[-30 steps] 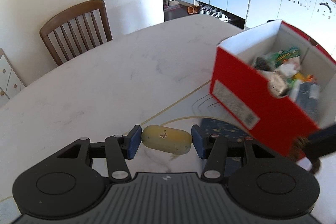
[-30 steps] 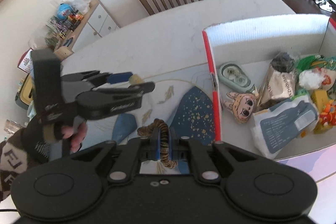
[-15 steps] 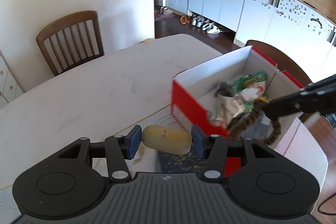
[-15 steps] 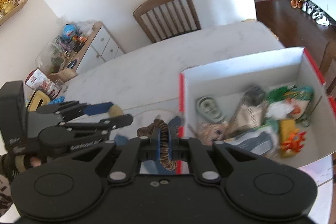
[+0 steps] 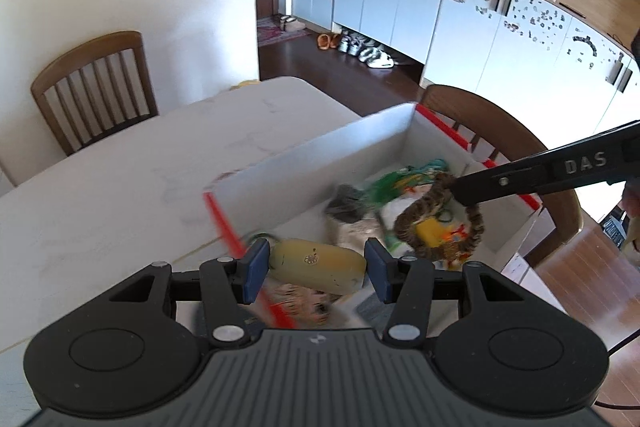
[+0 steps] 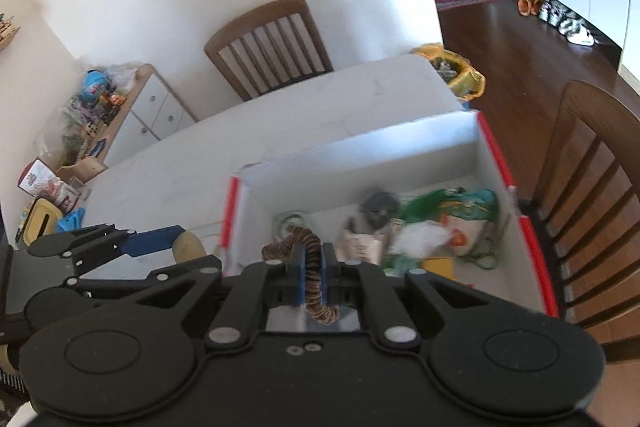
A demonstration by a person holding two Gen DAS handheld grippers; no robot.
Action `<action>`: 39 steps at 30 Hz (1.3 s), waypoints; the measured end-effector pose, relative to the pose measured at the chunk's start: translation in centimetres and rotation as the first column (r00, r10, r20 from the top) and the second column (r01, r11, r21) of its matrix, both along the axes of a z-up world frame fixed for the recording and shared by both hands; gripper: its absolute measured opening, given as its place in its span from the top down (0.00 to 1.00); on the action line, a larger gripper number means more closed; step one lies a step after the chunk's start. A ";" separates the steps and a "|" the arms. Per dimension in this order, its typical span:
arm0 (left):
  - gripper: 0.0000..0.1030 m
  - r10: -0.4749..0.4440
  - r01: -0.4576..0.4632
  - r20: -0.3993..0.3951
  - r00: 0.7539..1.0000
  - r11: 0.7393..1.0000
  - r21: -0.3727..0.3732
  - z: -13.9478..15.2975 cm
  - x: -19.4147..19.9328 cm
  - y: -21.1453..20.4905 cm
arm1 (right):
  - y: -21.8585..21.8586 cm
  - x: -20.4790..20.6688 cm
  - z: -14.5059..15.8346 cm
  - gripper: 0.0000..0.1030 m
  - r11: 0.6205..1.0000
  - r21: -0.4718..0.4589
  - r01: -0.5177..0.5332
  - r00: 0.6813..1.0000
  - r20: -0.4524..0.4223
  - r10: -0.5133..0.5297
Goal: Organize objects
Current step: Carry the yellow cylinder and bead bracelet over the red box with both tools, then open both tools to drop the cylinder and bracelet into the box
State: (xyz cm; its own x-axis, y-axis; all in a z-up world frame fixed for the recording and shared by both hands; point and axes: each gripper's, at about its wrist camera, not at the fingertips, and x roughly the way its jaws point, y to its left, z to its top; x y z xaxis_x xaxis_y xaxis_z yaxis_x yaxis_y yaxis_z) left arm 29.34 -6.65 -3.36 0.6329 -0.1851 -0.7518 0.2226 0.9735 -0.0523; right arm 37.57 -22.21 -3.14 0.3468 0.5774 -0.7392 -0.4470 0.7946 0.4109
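My left gripper (image 5: 316,269) is shut on a yellow oval case (image 5: 318,267) and holds it over the near left corner of the red and white box (image 5: 320,155). My right gripper (image 6: 313,269) is shut on a brown striped scrunchie (image 6: 314,277) and holds it above the box (image 6: 360,151). In the left wrist view the scrunchie (image 5: 436,215) hangs from the right gripper's black fingers (image 5: 520,183) over the box's contents. The left gripper (image 6: 160,247) shows in the right wrist view, left of the box.
The box holds several small items: a green packet (image 6: 460,207), a dark lump (image 6: 378,205), a yellow block (image 5: 428,229). It stands on a white marble table (image 5: 120,179). Wooden chairs (image 5: 92,87) (image 6: 592,195) stand at the far side and right edge.
Both grippers have risen and moved right, from beside the box's red wall to above its open top. Each keeps its hold on its object.
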 end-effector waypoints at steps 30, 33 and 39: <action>0.50 0.034 -0.020 -0.164 0.986 0.996 0.084 -9.6 8.3 -8.8 | -4.0 6.5 -7.0 0.91 0.981 -0.186 -0.053 0.999 -0.004 0.053; 0.50 0.038 -0.024 -0.177 0.983 0.996 0.082 -9.6 8.4 -8.7 | -4.2 6.3 -6.7 0.88 0.979 -0.192 -0.069 0.998 -0.008 0.068; 0.43 0.027 -0.009 -0.200 0.980 0.996 0.091 -9.8 8.3 -9.0 | -4.5 5.4 -5.8 0.85 0.977 -0.189 -0.097 0.995 -0.003 0.098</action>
